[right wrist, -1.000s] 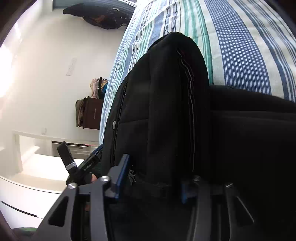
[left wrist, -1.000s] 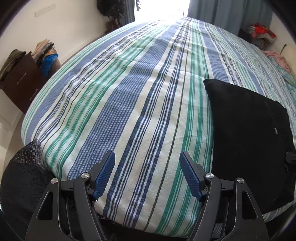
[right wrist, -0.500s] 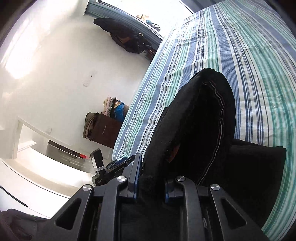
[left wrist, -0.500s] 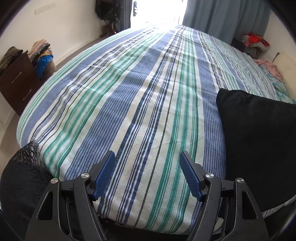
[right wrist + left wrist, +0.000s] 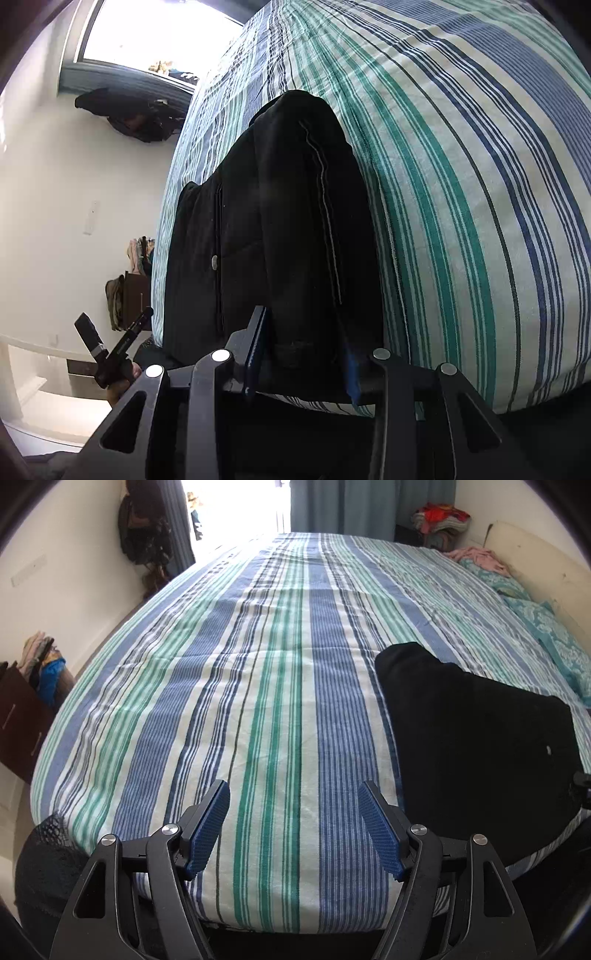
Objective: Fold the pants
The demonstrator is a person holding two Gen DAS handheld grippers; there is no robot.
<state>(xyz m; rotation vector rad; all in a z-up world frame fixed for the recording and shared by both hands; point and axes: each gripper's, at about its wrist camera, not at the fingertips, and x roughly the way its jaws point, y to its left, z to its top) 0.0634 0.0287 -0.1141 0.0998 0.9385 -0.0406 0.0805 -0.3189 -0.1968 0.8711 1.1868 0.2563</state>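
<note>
- Right, the black pants [image 5: 280, 229] already lie as a compact stacked bundle near the edge of the striped bed [image 5: 273, 686], so most of the folding looks done.
- Top layer is a folded leg, its pale seam running up the middle, draped over the wider waist part with its button.
- Right gripper [image 5: 301, 354] has its jaws opening around the near hem of that top fold; the cloth sits between the blue pads, but I judge they no longer pinch it.
- Left gripper [image 5: 293, 829] stands wide open and empty over bare sheet, with the bundle [image 5: 476, 738] off to its right, near but apart.
- What is left, probably: release, withdraw, maybe smooth the top layer flat.
</note>
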